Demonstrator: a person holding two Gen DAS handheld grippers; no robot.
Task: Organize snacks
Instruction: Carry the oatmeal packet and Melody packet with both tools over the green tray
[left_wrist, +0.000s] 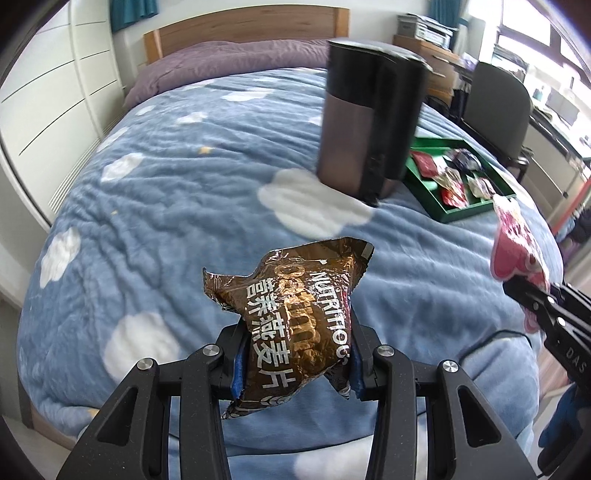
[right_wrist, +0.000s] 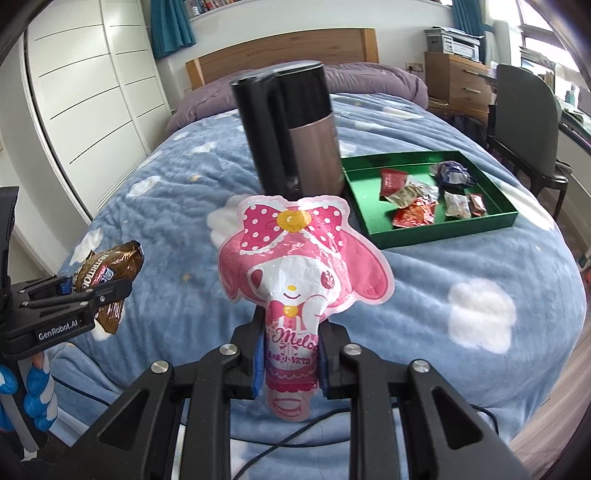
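A bed (right_wrist: 480, 266) is filling both views, covered with a fleecy blue blanket (left_wrist: 184, 192) printed with white clouds. A purple duvet (left_wrist: 207, 62) is lying bunched at the far end against a wooden headboard (right_wrist: 280, 51). White wardrobe doors (right_wrist: 85, 92) are standing along the left wall, with teal curtains (right_wrist: 171, 26) above the headboard. To the right, a grey chair (right_wrist: 524, 118) is sitting at a cluttered desk beside a bright window, and a wooden cabinet (right_wrist: 454, 77) is carrying a printer (right_wrist: 452, 42).

The left gripper (left_wrist: 295, 369) is pinching a brown foil oatmeal packet (left_wrist: 291, 317) between its blue pads, holding it up above the blanket. The right gripper (right_wrist: 290, 360) is pressing its jaws tightly on the lower stem of a pink My Melody candy bag (right_wrist: 299, 266), also raised clear of the bed.

Further up the bed, a dark, bronze-bodied kettle (right_wrist: 295, 133) is standing upright. Just beside it to the right, a shallow green tray (right_wrist: 447, 230) is resting on the blanket, holding several small wrapped snacks (right_wrist: 413, 210) in red, silver and blue. A black cable (right_wrist: 280, 443) is trailing across the near edge of the bed.

A hand in a blue and white glove (right_wrist: 37, 398) is showing at the left of the right wrist view.
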